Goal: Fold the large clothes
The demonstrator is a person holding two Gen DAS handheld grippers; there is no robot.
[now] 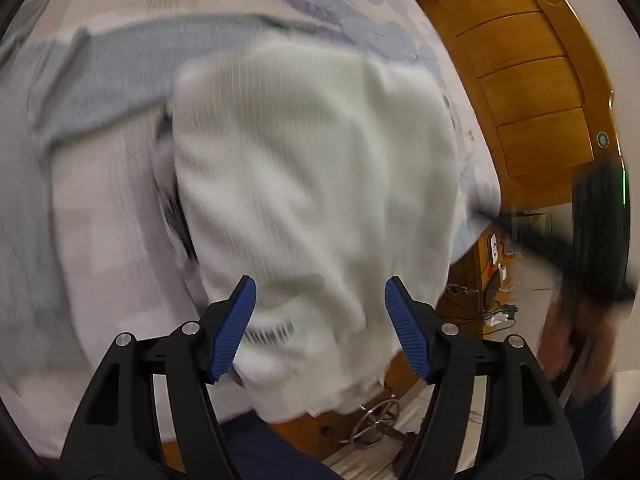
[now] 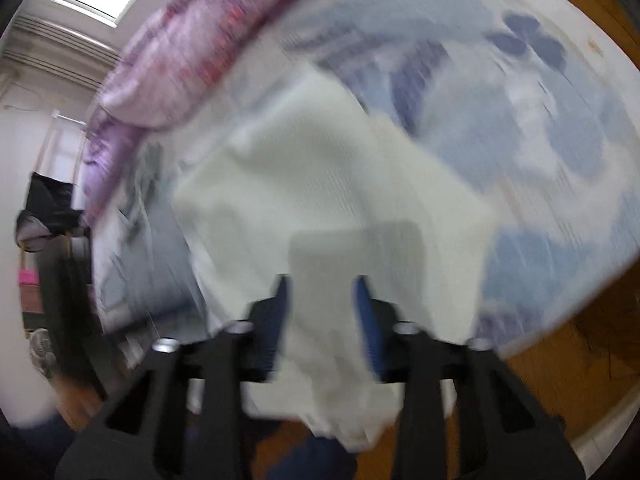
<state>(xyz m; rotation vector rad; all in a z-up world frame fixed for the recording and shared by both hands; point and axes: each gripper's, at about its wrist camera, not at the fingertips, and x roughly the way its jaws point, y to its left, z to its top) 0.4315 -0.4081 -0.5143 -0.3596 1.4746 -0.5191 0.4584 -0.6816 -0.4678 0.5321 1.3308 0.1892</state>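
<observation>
A white ribbed knit garment (image 1: 312,168) lies folded over on the bed, and its lower hem hangs past the bed's edge. My left gripper (image 1: 320,312) hovers over the near part of it, its blue pads wide apart and nothing between them. In the blurred right wrist view the same white garment (image 2: 320,184) spreads across the flowered sheet. My right gripper (image 2: 322,312) sits low over its near edge with a narrow gap between the jaws. White cloth fills that gap, but the blur hides whether the pads press on it.
A grey-blue garment (image 1: 100,64) lies left of the white one on the flowered bed sheet (image 1: 352,28). A wooden headboard (image 1: 528,92) curves along the right. A pink-purple quilt (image 2: 180,52) is bunched at the far side. Cables (image 1: 496,312) lie on the floor beside the bed.
</observation>
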